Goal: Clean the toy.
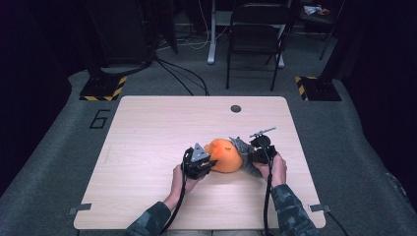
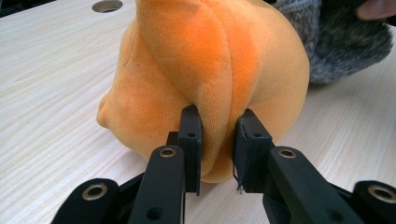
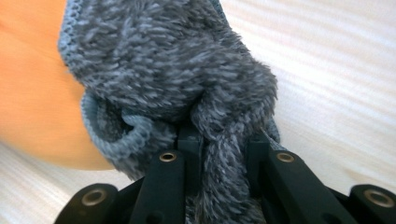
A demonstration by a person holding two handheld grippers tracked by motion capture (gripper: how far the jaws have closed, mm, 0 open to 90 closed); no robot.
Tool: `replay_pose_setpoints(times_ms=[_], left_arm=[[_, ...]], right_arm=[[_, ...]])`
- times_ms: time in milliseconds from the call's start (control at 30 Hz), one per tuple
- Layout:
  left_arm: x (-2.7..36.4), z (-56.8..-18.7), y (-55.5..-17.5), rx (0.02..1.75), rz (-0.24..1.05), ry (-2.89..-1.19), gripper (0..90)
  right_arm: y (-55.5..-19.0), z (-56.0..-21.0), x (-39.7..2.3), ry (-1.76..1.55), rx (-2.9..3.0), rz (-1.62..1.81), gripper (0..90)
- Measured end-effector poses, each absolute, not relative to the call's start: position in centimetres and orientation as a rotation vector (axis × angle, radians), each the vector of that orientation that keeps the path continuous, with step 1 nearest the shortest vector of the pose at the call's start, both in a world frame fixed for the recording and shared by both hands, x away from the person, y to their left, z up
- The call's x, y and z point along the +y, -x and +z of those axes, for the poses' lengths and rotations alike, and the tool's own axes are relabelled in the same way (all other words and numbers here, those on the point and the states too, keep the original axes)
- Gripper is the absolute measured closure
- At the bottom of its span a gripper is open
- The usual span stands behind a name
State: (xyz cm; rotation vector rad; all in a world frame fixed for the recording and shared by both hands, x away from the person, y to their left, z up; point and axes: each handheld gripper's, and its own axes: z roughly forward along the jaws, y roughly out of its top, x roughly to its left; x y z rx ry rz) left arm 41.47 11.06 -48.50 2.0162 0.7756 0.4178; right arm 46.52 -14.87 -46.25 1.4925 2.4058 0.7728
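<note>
i see an orange plush toy (image 2: 205, 79) of short, velvety, matt pile. the grey sock (image 3: 177, 70) is fuzzy knit cloth with a ribbed edge. my grippers' jaws look like matt black plastic with metal rivets. the table (image 1: 147, 128) is pale, smooth wood-grain laminate.
</note>
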Motion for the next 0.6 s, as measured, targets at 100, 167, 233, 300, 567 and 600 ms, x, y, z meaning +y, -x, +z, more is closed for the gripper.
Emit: replay_pose_setpoints(times_ms=[100,167,233,300,567,600], left_arm=[[11.1,-48.5,-41.5,0.778,0.415,-2.015,74.7],[11.1,-48.5,-41.5,0.783,0.413,-2.015,74.7],[11.1,-48.5,-41.4,0.787,0.413,-2.011,74.6],[11.3,-48.5,-41.5,0.798,0.415,-2.001,74.5],[11.9,-48.7,-41.9,0.821,0.428,-1.999,70.9],[12.0,-48.7,-41.9,0.823,0.414,-1.996,68.9]], right_arm=[[-46.8,-47.2,-15.3,-1.52,2.405,0.745,75.0],[-47.0,-47.8,-15.5,-1.535,2.406,0.722,75.0],[-47.1,-48.1,-15.8,-1.564,2.407,0.709,75.1],[-47.1,-47.4,-16.2,-1.54,2.389,0.708,75.2],[-45.4,-43.8,-14.0,-1.421,2.428,0.862,75.2],[-45.5,-44.1,-13.5,-1.412,2.429,0.838,75.2]])
